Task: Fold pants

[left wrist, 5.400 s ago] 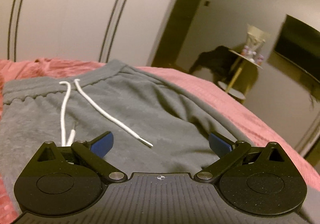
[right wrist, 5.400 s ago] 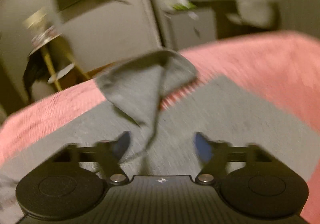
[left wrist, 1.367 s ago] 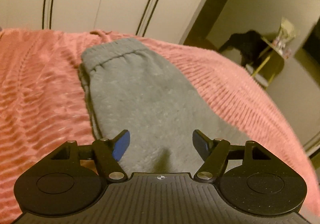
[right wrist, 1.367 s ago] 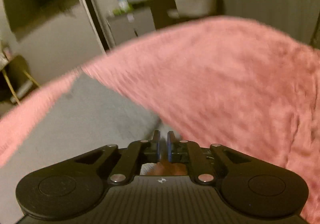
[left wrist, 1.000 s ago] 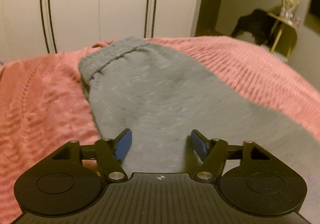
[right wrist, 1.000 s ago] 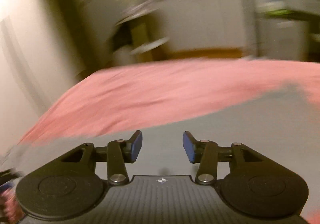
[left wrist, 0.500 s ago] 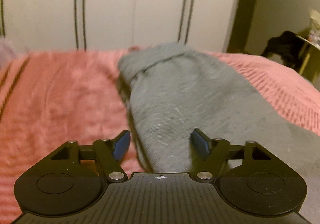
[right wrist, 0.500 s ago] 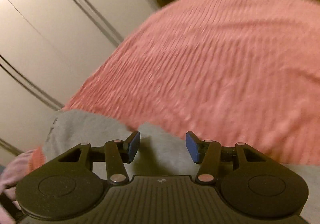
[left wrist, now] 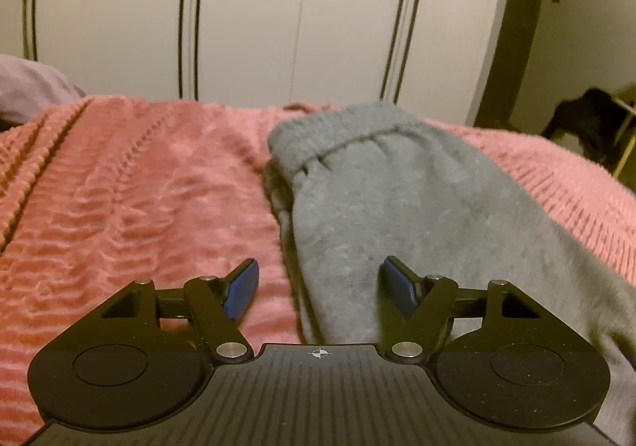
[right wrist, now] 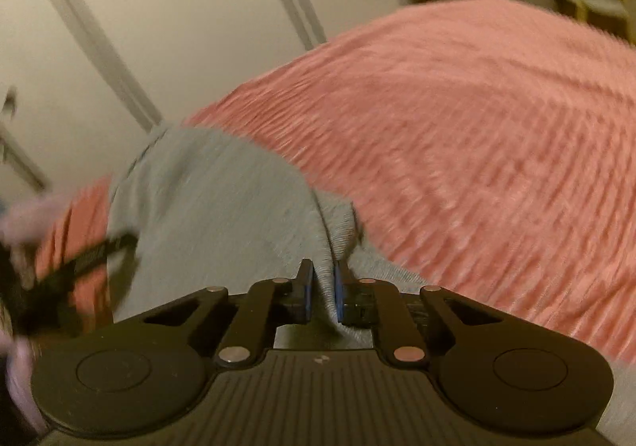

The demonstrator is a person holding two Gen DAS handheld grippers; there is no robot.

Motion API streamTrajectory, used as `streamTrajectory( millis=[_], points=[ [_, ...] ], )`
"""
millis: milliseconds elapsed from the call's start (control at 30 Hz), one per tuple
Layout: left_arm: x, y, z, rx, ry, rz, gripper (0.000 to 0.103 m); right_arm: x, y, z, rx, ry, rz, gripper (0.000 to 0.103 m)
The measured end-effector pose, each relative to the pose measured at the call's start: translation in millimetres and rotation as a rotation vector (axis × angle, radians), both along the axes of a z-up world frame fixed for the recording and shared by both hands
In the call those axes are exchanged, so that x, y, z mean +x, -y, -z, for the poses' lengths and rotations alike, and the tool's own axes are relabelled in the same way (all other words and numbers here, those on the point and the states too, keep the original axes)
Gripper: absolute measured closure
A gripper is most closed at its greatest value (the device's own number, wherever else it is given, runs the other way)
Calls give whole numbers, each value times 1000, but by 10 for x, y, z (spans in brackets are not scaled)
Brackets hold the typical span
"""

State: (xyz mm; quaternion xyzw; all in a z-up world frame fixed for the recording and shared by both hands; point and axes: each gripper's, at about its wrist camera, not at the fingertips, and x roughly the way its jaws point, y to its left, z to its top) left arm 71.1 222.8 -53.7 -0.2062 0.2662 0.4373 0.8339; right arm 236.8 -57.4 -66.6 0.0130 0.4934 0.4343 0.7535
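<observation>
Closing on cloth: the right gripper [right wrist: 321, 289] now has a ridge of the grey pants [left wrist: 397, 207] bunched between its jaws, and they are closing on that fabric. Half a second ago the same jaws stood spread above the garment with nothing between them, so the pinch is new. The right-wrist view is blurred, so the exact part taken cannot be told; it looks like the edge that runs beside the pink bedspread [right wrist: 477, 128].

Left gripper [left wrist: 318, 287]: fingers spread, empty. Its left pad hangs over the bedspread, its right pad over the grey cloth, so the garment's near side edge falls between them. No pad presses on anything. Compared with a second ago, the pants have slid rightward in this view and the left pad has come off the cloth.

Location of the pants: flat on the bedspread, already doubled lengthwise into a long strip, the elastic cuff [left wrist: 349, 136] at the far end toward the white wardrobe doors [left wrist: 246, 16].

Reading: the lengthwise fold appears done. One side is now secured; the other is lined up but not gripped. Judged next need: left jaws close on their edge so both can lift and carry the strip over for the crosswise fold. Risk: a one-sided lift would skew the layers.
</observation>
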Motion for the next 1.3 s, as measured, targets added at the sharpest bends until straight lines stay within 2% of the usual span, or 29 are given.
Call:
streamTrajectory(
  millis=[100,133,200,300,367,467,533,600,633,700,800,900,1033,1100,1200,1233,1300],
  points=[
    [19,14,-9,8,-7,10,28,-78,-62,1,-45,46,-22,82],
    [22,19,-7,10,-11,14,28,-41,-72,18,-43,27,-7,79],
    [25,14,5,10,-13,15,28,50,-73,43,-15,-25,32,68],
    [26,22,11,9,-12,14,27,219,-39,122,97,-176,96,51],
    [29,32,18,9,-11,19,26,384,-2,244,180,-313,166,50],
    [37,28,35,6,-7,23,25,633,140,547,326,-572,320,50],
    [46,24,45,5,-6,27,25,710,183,683,377,-651,396,56],
    [51,14,53,0,-7,30,24,716,160,693,361,-627,420,80],
    [48,7,57,-3,-5,29,23,710,132,694,357,-615,421,84],
    [47,-11,68,-11,-1,26,22,681,104,692,386,-614,421,100],
    [45,-32,75,-21,4,23,21,615,10,592,354,-511,401,100],
    [43,-38,76,-23,5,22,20,524,-79,475,294,-461,375,100],
    [36,-35,56,-16,13,15,20,192,-196,313,196,-331,257,100],
    [29,6,12,20,29,18,21,-32,-254,240,149,-237,196,100],
    [-4,136,-114,128,88,26,21,-243,-254,206,132,-167,174,100],
    [-20,196,-176,171,124,33,21,-302,-260,204,123,-145,167,100],
    [-19,273,-266,198,200,70,19,-344,-223,239,122,-152,168,100]
  ],
)
